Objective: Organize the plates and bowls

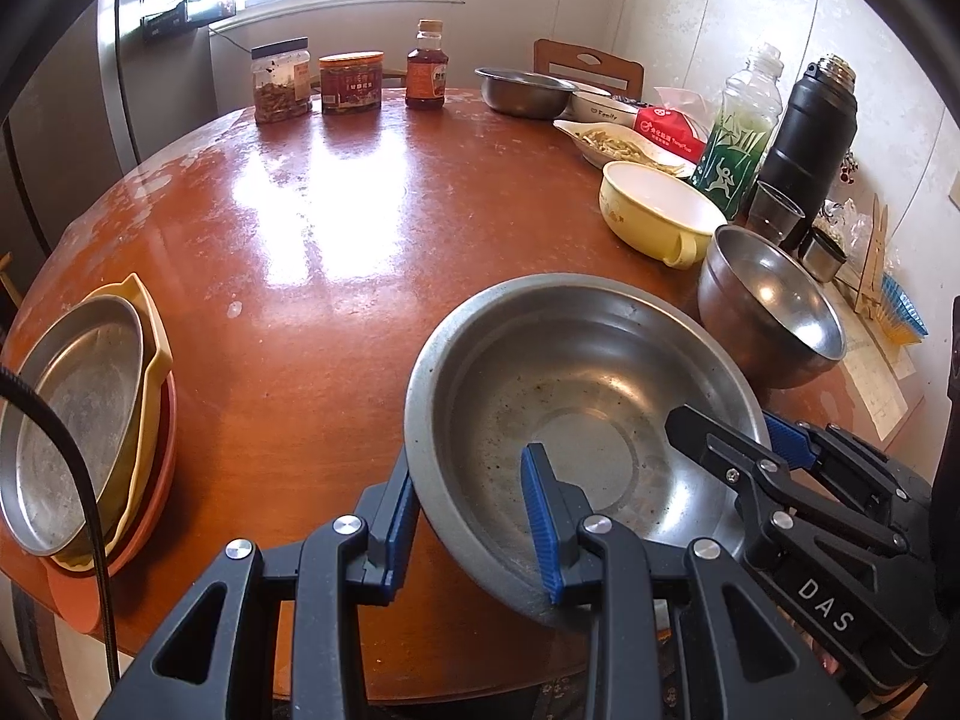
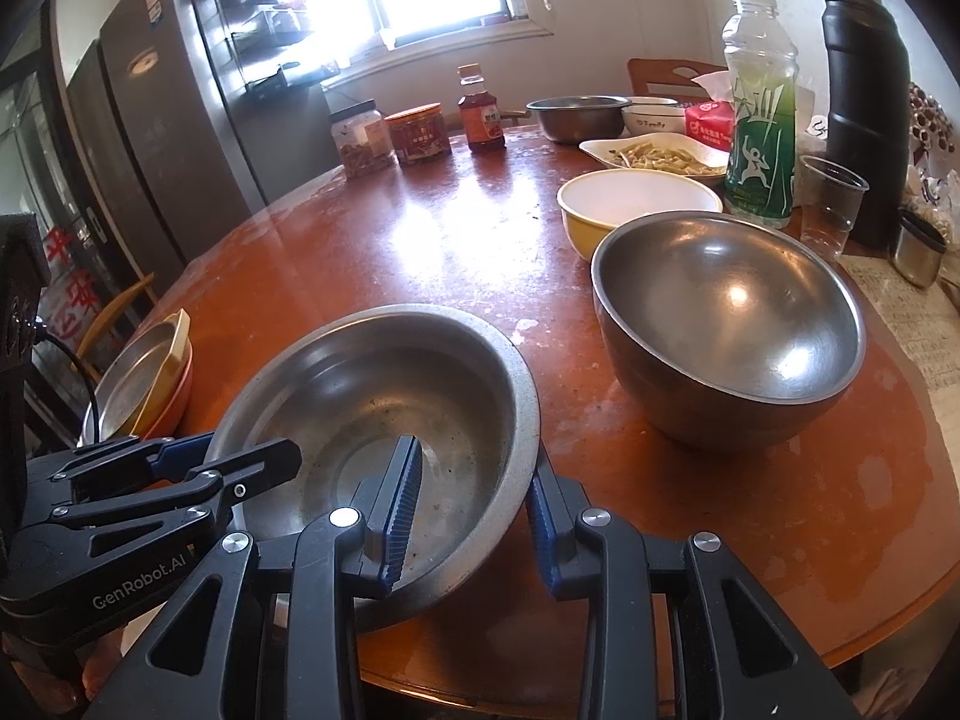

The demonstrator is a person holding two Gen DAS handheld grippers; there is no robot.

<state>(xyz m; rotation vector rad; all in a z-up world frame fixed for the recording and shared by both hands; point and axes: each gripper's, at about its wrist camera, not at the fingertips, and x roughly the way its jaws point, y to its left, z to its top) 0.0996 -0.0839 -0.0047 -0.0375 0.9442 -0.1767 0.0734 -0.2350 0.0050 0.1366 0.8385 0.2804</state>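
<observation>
Round reddish-brown table (image 1: pixel 336 228), glossy, spread across both views.

Wide steel basin (image 1: pixel 576 360) at the near edge. Hangs partly past that edge, tilted, inside dull and speckled. Largest of the dishes here.

Left gripper (image 1: pixel 468 462) on the basin's near-left rim. Straddles the wall, one blue pad outside and one inside, clamped on it. Right gripper (image 2: pixel 474 456) on the near-right rim. Straddles it likewise, inner pad against the inside wall, outer pad at the rim, grasping the basin too.

Deep steel bowl (image 2: pixel 726 324) just right of the basin and a little farther back. Stands upright on the table, apart from the basin.

Stack at the near-left edge, well apart from the basin: steel plate (image 1: pixel 72 414) on top, yellow dish (image 1: pixel 157 354) under it, orange plate (image 1: pixel 168 462) at the bottom.

Yellow bowl (image 1: pixel 660 204) with a handle, beyond the deep bowl, white inside.

Black thermos (image 1: pixel 810 132) and green-labelled bottle (image 1: pixel 738 138) upright at the far right.

Small steel bowl (image 1: pixel 522 90) at the far side, white bowl (image 1: pixel 600 105) beside it, white dish of food (image 1: pixel 612 141) nearer, red tissue pack (image 1: pixel 669 129) to its right.

Two jars (image 1: pixel 282 81) and a sauce bottle (image 1: pixel 426 66) in a row at the far edge.

Clear plastic cup (image 1: pixel 774 213) near the thermos base.
</observation>
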